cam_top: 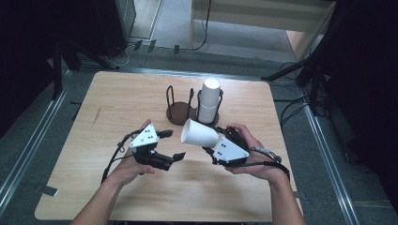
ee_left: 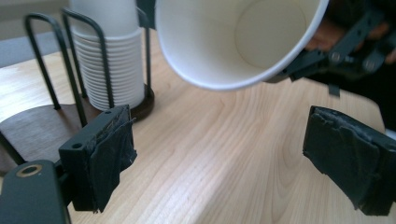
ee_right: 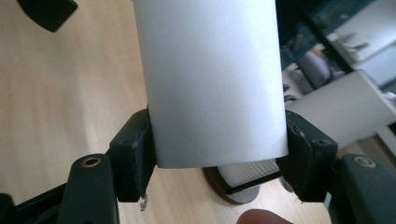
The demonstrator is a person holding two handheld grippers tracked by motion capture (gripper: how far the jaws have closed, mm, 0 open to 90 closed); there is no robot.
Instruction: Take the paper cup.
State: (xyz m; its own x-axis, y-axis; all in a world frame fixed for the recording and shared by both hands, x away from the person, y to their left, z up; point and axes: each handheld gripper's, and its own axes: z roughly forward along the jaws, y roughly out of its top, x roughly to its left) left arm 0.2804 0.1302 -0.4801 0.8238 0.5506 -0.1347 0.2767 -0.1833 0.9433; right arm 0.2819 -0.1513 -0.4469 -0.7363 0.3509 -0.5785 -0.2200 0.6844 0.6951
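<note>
A dark round-based wire cup holder (cam_top: pixel 184 108) is standing toward the far side of the wooden table (cam_top: pixel 112 108), just beyond both grippers; its right ring is holding a stack of white paper cups (cam_top: pixel 209 101), while its left ring is standing empty. In the left gripper view the top of that stack is being cut off by the frame edge, and the holder's black wires are crossing in front of it. The right gripper (cam_top: pixel 213 140) is clamping a single white paper cup (cam_top: pixel 199 133) by its base end, tipped on its side above the table with its open mouth facing the left gripper (cam_top: pixel 172 144). The cup's inside is showing empty. The left gripper is standing wide, nothing between its pads, just short of the cup's rim.
</note>
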